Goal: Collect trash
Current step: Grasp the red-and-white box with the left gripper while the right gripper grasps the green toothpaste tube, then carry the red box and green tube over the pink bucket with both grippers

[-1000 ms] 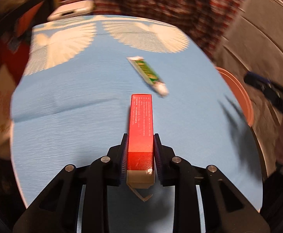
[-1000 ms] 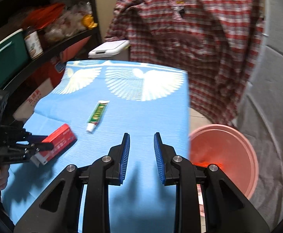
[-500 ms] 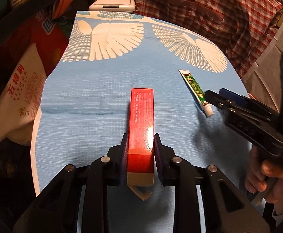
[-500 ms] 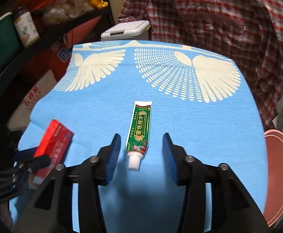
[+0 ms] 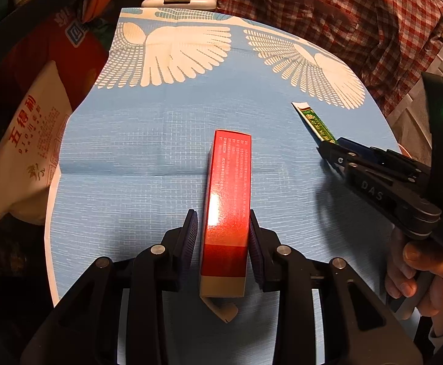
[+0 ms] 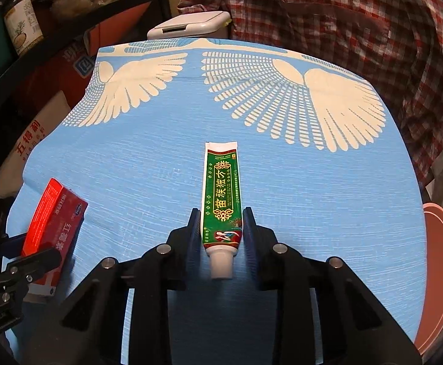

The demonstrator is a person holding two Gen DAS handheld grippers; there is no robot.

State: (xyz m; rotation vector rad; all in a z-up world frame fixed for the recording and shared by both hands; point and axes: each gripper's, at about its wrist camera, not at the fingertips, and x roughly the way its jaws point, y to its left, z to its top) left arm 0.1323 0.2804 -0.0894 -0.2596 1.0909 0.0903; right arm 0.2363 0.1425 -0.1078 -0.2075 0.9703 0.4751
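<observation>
Closing in since before, right tool [image 6: 218, 228] brackets the green tube [image 6: 221, 200], fingers apart; left tool [image 5: 223, 237] stays clamped on the red box [image 5: 229, 194].

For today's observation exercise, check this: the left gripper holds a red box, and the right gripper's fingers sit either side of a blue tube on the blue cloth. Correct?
One detail is wrong: the tube is green, not blue, as the right wrist view shows. The rest stands: the left gripper holds the red box, and the right gripper has its fingers either side of the tube on the blue cloth.
</observation>
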